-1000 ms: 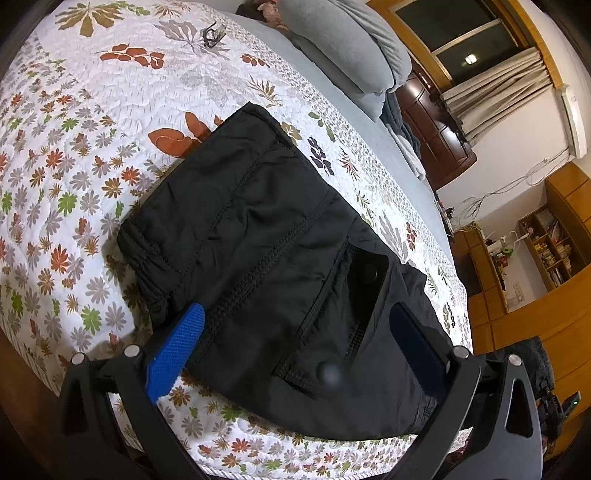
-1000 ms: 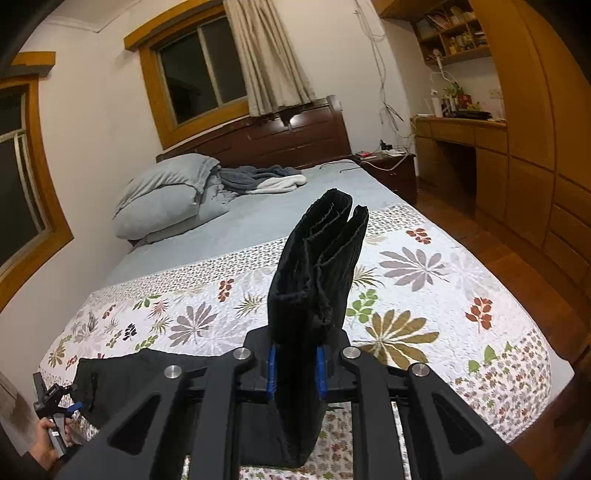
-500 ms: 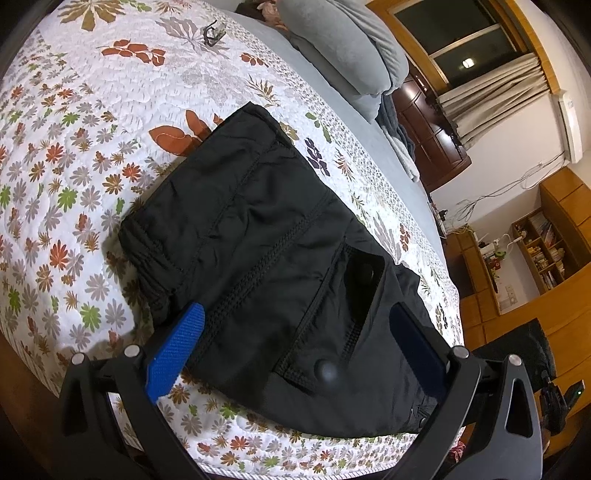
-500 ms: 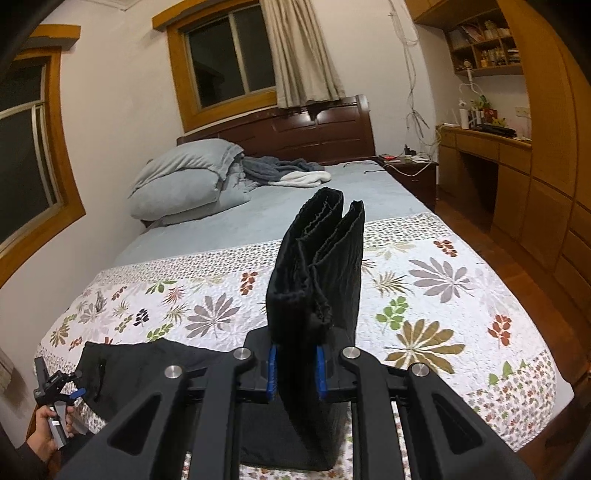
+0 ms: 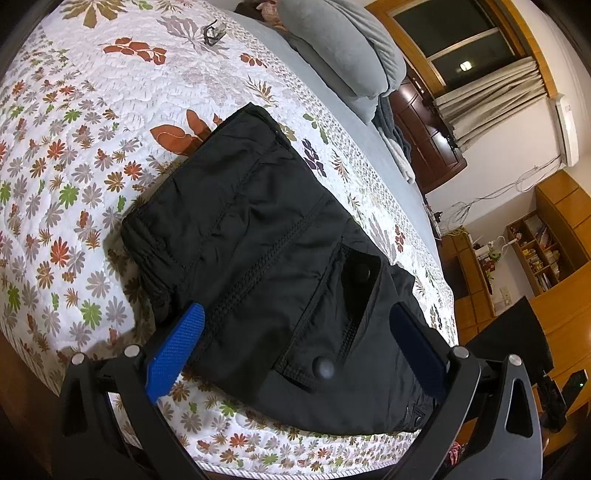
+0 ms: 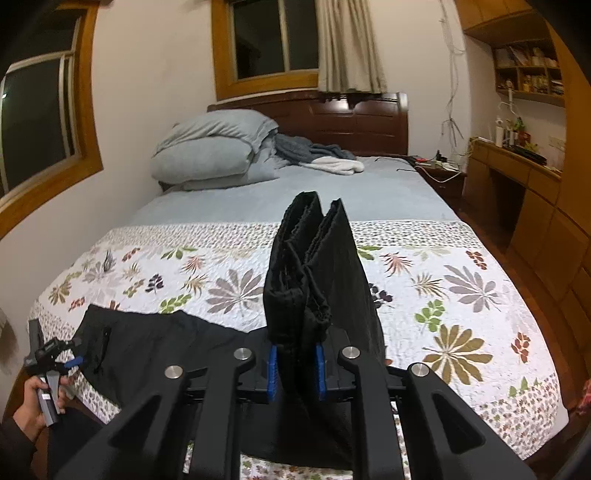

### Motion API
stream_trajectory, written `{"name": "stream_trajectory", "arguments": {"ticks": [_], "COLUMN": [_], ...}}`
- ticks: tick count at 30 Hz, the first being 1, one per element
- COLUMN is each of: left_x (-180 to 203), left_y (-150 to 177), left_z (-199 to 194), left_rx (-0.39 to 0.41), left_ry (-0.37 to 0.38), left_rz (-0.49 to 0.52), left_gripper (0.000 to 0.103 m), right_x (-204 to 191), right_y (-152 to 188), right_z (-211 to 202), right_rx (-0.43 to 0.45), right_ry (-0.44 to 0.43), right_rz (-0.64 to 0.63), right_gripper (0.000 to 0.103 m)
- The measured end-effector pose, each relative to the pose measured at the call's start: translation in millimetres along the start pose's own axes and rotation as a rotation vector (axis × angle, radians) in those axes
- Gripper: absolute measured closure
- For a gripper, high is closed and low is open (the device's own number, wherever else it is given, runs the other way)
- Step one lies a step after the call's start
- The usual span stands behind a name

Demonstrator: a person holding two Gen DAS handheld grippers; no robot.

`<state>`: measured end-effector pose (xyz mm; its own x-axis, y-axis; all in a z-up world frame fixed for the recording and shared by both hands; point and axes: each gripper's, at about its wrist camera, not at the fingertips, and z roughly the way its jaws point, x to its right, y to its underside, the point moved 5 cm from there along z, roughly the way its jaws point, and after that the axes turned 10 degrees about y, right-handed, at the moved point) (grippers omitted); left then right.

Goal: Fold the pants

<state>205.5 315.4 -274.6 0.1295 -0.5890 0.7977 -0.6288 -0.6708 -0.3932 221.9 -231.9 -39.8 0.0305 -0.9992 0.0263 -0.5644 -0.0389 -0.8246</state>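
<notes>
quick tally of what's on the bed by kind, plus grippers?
Pants: 1, black, one end lifted in the right gripper
Pillows: 2, grey, stacked
Rumpled blanket: 1, grey and white
Small metal clip: 1, on the quilt
Quilt: 1, floral
Grippers: 2, left gripper open over the pants, right shut
Total: 8

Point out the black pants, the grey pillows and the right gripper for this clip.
pants (image 5: pixel 258 240): left wrist view, flat seat panel above the pocket.
pillows (image 6: pixel 210 155): right wrist view, front of the stacked pair.
right gripper (image 6: pixel 295 369): right wrist view, between its blue fingers, shut on a lifted bunch of the pants.
</notes>
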Motion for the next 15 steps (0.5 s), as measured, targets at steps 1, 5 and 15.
{"name": "stream_trajectory", "arguments": {"ticks": [1, 5, 15], "left_x": [0.7, 1.0, 1.1], "left_y": [0.2, 1.2, 2.9], "left_z": [0.3, -1.6, -4.8], "left_rx": [0.000, 0.001, 0.004], "left_ry": [0.002, 0.008, 0.022], "left_rz": [-0.001, -0.003, -0.010], "left_gripper": [0.003, 0.003, 0.003], "right_x": [-5.5, -24.8, -86.5], "right_y": [1.3, 7.2, 35.9], "right_z": [1.2, 7.4, 29.4], "right_rx": [-0.002, -0.017, -0.059], "right_ry": [0.000, 0.001, 0.015], "right_rz": [-0.012, -0.048, -0.179], "right_gripper": [0.088, 0.088, 0.088]}}
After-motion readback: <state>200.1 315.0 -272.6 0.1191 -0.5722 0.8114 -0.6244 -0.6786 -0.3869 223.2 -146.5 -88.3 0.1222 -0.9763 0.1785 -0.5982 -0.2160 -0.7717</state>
